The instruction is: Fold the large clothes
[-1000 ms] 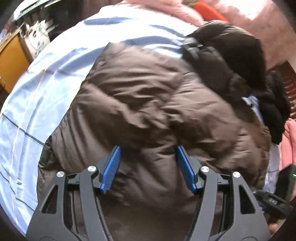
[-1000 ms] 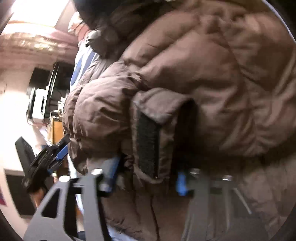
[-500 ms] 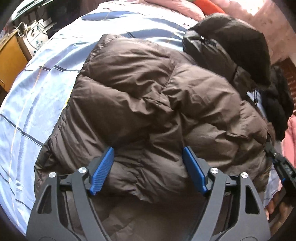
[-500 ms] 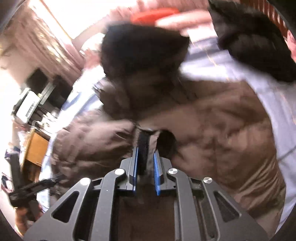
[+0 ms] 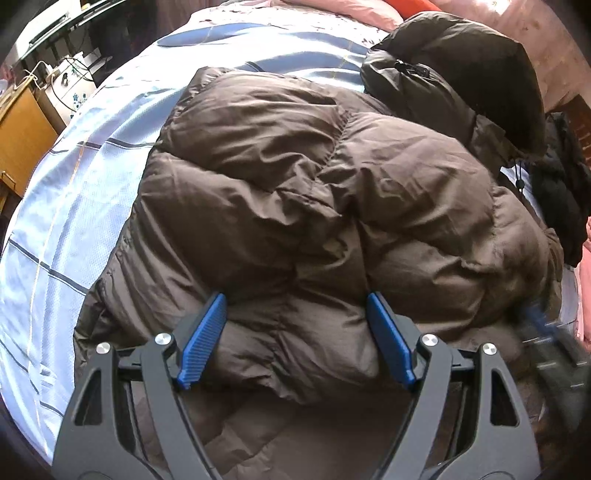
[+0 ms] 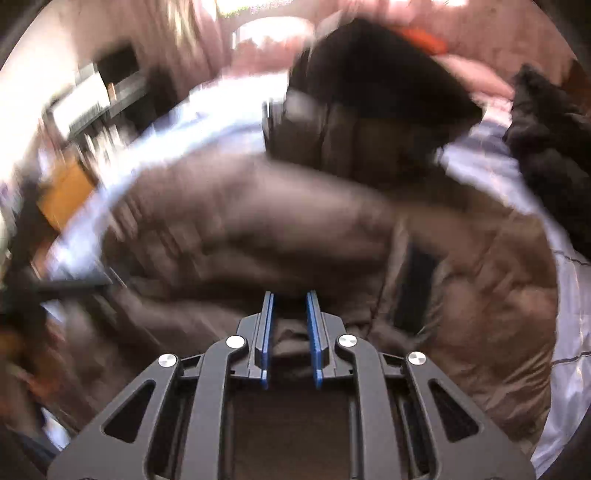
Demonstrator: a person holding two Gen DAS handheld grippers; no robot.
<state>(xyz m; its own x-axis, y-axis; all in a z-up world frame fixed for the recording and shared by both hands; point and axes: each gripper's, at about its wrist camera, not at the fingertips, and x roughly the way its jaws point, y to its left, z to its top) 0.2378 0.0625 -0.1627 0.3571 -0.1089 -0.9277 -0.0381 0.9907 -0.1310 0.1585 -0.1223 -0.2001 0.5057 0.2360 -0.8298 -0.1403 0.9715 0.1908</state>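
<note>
A puffy brown quilted down jacket (image 5: 314,206) lies heaped in the middle of the bed, on a pale blue bedsheet with thin dark grid lines (image 5: 85,192). Its sleeves are folded in over the body, so it makes one rounded bundle. The jacket's dark hood (image 5: 472,74) points toward the far end of the bed, where a pink blanket (image 5: 354,9) is bunched up. A black fuzzy garment (image 5: 561,192) sits just beside the jacket on the right side of the bed.

The left claw (image 5: 297,339) hangs over the near edge of the jacket with its blue pads (image 5: 201,341) spread wide apart, and nothing is caught between them; padded fabric bulges up in the gap.

The right wrist view is badly smeared. The right claw (image 6: 290,339) shows its two blue pads (image 6: 314,341) drawn close together with only a narrow gap, and I cannot tell whether any brown fabric is pinched in there. In that view the jacket (image 6: 480,277) fills the middle and the sheet (image 6: 569,332) shows along the right edge.

To the left of the bed stands a wooden orange-brown cabinet (image 5: 18,144).
</note>
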